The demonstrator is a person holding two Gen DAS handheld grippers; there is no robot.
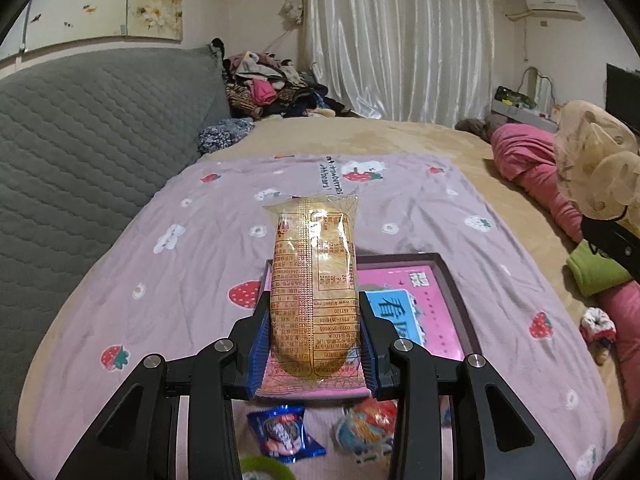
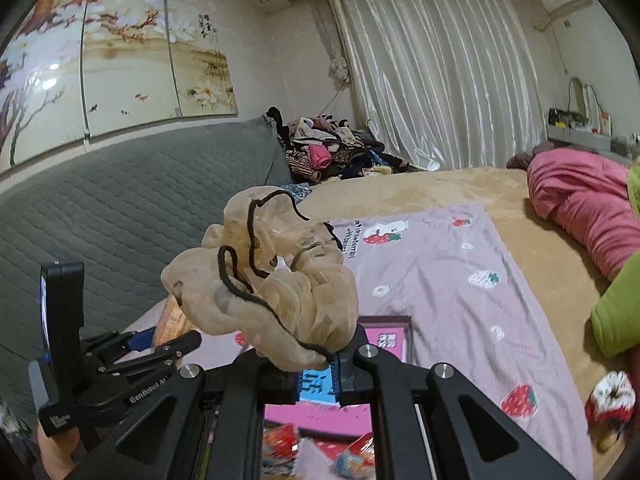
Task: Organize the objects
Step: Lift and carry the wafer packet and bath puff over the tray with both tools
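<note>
My left gripper [image 1: 314, 332] is shut on a long bread roll in a clear yellow wrapper [image 1: 314, 248]; the blue pads press its sides and it sticks out forward. Under it lies a dark-framed pink tray [image 1: 452, 280] holding a blue card [image 1: 394, 312], on the strawberry-print blanket [image 1: 192, 248]. My right gripper [image 2: 316, 372] is shut on a bunched beige sheer fabric piece with a dark cord [image 2: 272, 280], held above the same tray [image 2: 390, 319]. That fabric also shows at the right edge of the left wrist view [image 1: 592, 160]. The left gripper [image 2: 168, 344] appears low on the left of the right wrist view.
A blue snack packet [image 1: 284, 434] and a colourful packet [image 1: 368, 428] lie on the blanket near me. A grey quilted headboard [image 1: 80, 160] runs along the left. Right are a pink quilt [image 1: 532, 160], a green cloth [image 1: 592, 272] and a red-white scrunchie [image 1: 598, 324]. Clothes [image 1: 272, 88] are piled at the back.
</note>
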